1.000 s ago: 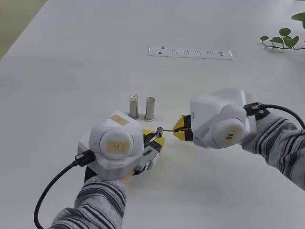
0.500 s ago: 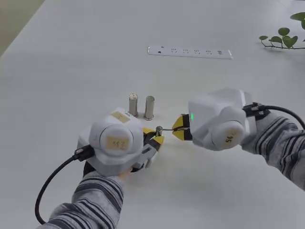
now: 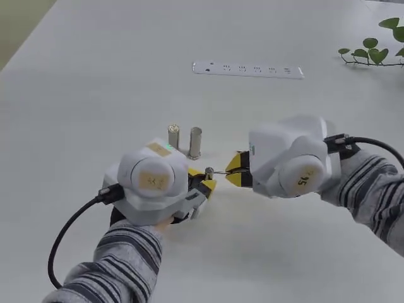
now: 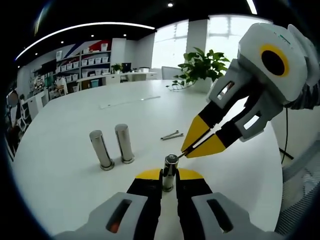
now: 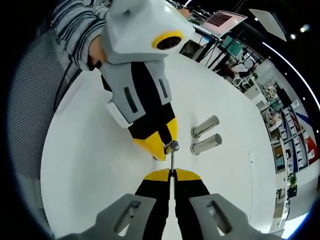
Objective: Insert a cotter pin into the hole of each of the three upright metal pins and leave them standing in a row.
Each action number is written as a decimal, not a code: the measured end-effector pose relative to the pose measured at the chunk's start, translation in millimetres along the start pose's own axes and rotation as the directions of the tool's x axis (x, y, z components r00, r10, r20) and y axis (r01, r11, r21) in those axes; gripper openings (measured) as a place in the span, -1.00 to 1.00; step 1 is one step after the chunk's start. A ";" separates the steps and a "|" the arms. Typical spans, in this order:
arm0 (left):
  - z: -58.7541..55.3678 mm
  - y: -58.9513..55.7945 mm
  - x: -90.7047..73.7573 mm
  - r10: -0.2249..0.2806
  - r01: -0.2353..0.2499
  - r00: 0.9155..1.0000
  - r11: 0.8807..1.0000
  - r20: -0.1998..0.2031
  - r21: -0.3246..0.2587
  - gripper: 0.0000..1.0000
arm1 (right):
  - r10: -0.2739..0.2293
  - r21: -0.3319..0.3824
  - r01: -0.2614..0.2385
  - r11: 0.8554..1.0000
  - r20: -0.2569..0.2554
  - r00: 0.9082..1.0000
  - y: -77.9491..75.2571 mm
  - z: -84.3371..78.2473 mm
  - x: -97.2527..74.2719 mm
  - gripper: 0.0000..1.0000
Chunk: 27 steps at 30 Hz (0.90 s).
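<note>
**Two claws meet at one small pin**

The left gripper (image 3: 203,183) is clenched on the held metal pin (image 4: 170,172). This pin stands straight up between the yellow jaw tips, near the person, in the middle of the white table (image 3: 95,76). The right gripper (image 3: 235,172) is on the right and points left, at the other gripper. Its jaws are squeezed tight on a thin cotter pin (image 5: 172,161), which sticks straight out in front of them. The tip of the cotter pin touches the top part of the held metal pin. It is too small to tell if the tip is inside the hole.

Just past the left gripper, two more pins stand up side by side, close but apart. They are the left standing pin (image 3: 173,136) and the right standing pin (image 3: 195,142). In the left gripper view, loose cotter pins (image 4: 171,135) lie flat on the table, farther off than the held metal pin and to the right of the standing ones.

A white power strip (image 3: 248,69) lies far across the table. Green plant leaves (image 3: 372,53) show at the far right. A striped sleeve (image 3: 126,259) leads up to the left gripper.
</note>
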<state>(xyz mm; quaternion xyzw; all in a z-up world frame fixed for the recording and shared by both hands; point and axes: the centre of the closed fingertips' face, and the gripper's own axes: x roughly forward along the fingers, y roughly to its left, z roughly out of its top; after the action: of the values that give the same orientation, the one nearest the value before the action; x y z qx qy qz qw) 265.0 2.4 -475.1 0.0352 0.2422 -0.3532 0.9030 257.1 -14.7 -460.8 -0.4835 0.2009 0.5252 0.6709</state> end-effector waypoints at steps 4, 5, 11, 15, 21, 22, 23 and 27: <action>-0.5 0.2 0.3 -0.005 0.005 1.000 1.000 -0.004 0.002 -0.88 | 0.002 0.000 -0.002 1.000 0.007 1.000 0.1 4.2 0.5 -1.00; -0.5 0.5 0.3 -0.005 0.005 1.000 1.000 -0.003 -0.001 -0.88 | 0.003 0.000 -0.003 1.000 0.007 1.000 0.1 5.2 1.0 -1.00; -1.1 -0.4 0.4 -0.002 0.002 1.000 1.000 -0.004 -0.005 -0.87 | 0.007 0.006 -0.007 1.000 0.000 1.000 1.6 8.8 2.8 -1.00; -1.6 -0.9 1.2 0.009 -0.009 1.000 1.000 -0.004 -0.016 -0.87 | 0.008 0.019 -0.008 1.000 -0.002 1.000 2.0 9.9 3.6 -1.00; -3.4 -1.7 2.0 0.041 -0.041 0.999 0.999 0.006 -0.036 -0.87 | 0.010 0.044 -0.010 0.999 -0.006 1.000 2.4 10.8 4.4 -1.00; -4.4 -1.3 2.2 0.045 -0.045 0.999 0.998 0.003 -0.035 -0.87 | 0.010 0.047 -0.009 0.999 -0.007 1.000 2.2 10.9 4.5 -1.00; -5.9 -0.7 2.2 0.050 -0.051 0.999 0.998 -0.004 -0.038 -0.87 | 0.010 0.055 -0.009 0.998 -0.008 1.000 2.2 11.0 4.7 -1.00; -7.9 0.8 1.1 0.070 -0.071 0.998 0.996 -0.006 -0.062 -0.84 | 0.007 0.060 -0.007 0.998 -0.009 1.000 1.6 11.2 4.6 -1.00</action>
<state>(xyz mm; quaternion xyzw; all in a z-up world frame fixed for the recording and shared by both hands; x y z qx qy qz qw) 263.0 4.1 -482.7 0.0164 0.2535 -0.3134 0.9150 254.7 -2.8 -460.0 -0.4648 0.2212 0.5193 0.6822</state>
